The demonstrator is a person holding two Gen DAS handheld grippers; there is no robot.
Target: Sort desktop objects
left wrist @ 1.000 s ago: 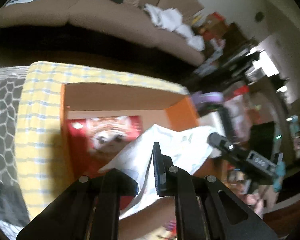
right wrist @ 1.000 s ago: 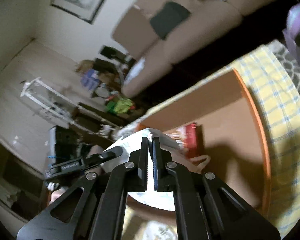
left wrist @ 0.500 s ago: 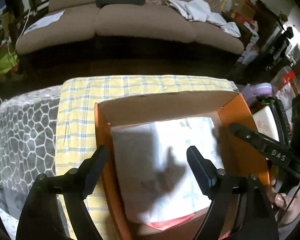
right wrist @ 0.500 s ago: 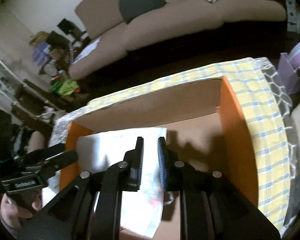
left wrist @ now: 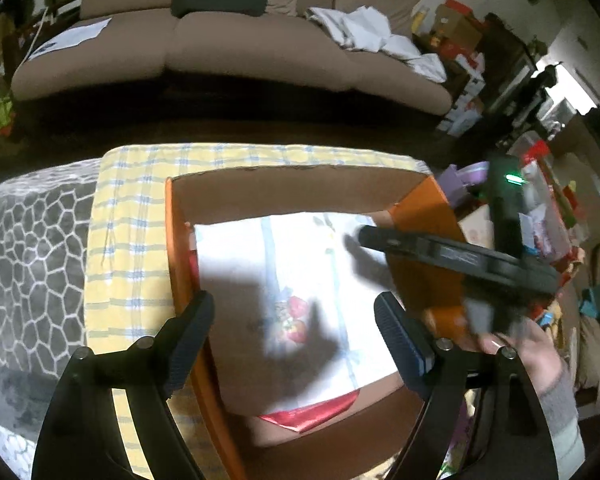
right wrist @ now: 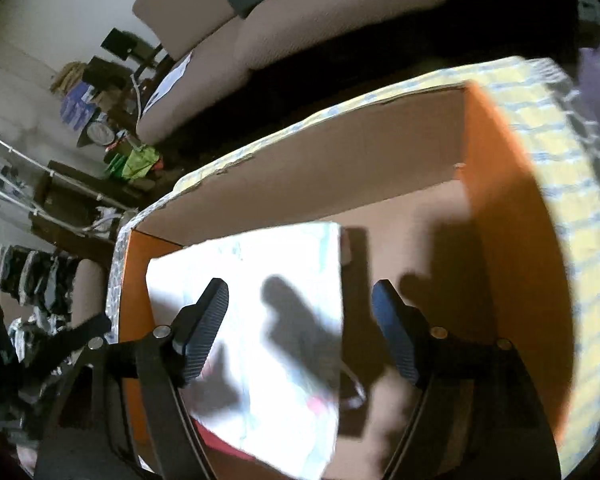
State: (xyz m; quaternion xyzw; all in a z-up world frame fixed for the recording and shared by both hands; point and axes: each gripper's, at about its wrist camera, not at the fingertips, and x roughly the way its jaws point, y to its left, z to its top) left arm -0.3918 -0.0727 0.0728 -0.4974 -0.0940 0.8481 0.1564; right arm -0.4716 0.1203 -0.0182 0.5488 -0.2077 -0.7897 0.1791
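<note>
An orange cardboard box [left wrist: 172, 240] stands open on a yellow checked cloth [left wrist: 128, 248]. A white printed sheet [left wrist: 292, 276] lies flat inside it, over a red packet [left wrist: 312, 416] whose edge shows at the near side. My left gripper [left wrist: 294, 320] is open and empty above the sheet. My right gripper [right wrist: 300, 312] is open and empty above the same sheet [right wrist: 260, 320] and box [right wrist: 512, 240]. In the left wrist view the right gripper [left wrist: 440, 252] reaches in over the box's right wall.
A grey patterned cover [left wrist: 28, 248] lies left of the cloth. A brown sofa [left wrist: 220, 48] stands behind the table, with white clothes on it. Cluttered items and a purple object [left wrist: 468, 176] sit to the right of the box.
Both grippers held the white sheet a second ago. They let it go and it now lies flat in the box over the red packet. Both sets of jaws have opened wide.
</note>
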